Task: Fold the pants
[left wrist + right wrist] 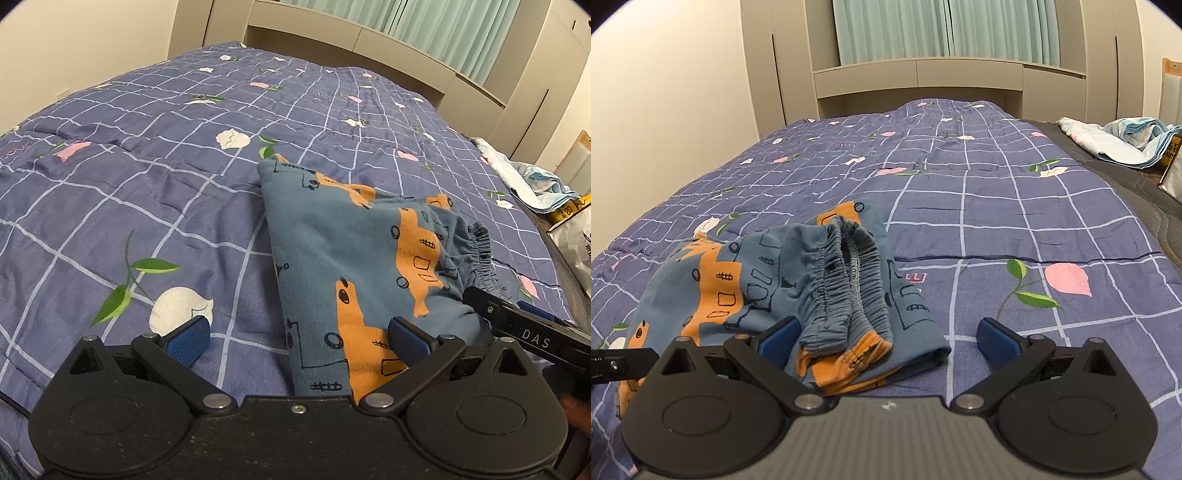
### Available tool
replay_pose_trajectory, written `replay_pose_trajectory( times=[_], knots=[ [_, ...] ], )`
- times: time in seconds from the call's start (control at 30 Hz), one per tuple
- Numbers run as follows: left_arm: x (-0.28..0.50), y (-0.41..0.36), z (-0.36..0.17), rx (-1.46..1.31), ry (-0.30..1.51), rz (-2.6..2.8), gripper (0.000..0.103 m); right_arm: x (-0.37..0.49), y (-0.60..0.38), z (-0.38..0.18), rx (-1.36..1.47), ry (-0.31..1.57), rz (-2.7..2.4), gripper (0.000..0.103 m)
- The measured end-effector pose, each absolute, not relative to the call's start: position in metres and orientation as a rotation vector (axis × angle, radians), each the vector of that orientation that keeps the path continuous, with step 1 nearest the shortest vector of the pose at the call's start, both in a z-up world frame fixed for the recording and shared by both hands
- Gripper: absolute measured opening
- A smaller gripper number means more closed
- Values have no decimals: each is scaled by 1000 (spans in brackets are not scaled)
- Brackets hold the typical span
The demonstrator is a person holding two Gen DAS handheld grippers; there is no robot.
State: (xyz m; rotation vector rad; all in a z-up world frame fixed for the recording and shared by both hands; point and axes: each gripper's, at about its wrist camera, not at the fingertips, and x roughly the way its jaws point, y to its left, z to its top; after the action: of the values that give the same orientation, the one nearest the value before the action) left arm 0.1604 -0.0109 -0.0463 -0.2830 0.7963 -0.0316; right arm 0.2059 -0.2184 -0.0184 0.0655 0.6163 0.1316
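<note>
Small blue cotton pants with orange print (768, 291) lie bunched, partly folded, on the purple grid-pattern floral quilt (1015, 206). They look soft, light, limp and will sag. Left gripper (295, 341) has fingers apart, empty, over the fabric edge. Right gripper (886, 341) also spread, empty, at the elastic waistband (846, 273), probably the firmest place to pinch.

Warm, even indoor light; both views sharp.
Fisheye bends the edges and blackens corners; soft shadows fall under the pants (827, 280) on the quilt (1015, 206).
</note>
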Motion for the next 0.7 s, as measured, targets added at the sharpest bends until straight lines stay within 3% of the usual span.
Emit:
replay_pose_trajectory(
  times=[0.7],
  knots=[
    [200,-6,-37,-338,770,2,102,210,-238,1,135,551,199,103]
  ],
)
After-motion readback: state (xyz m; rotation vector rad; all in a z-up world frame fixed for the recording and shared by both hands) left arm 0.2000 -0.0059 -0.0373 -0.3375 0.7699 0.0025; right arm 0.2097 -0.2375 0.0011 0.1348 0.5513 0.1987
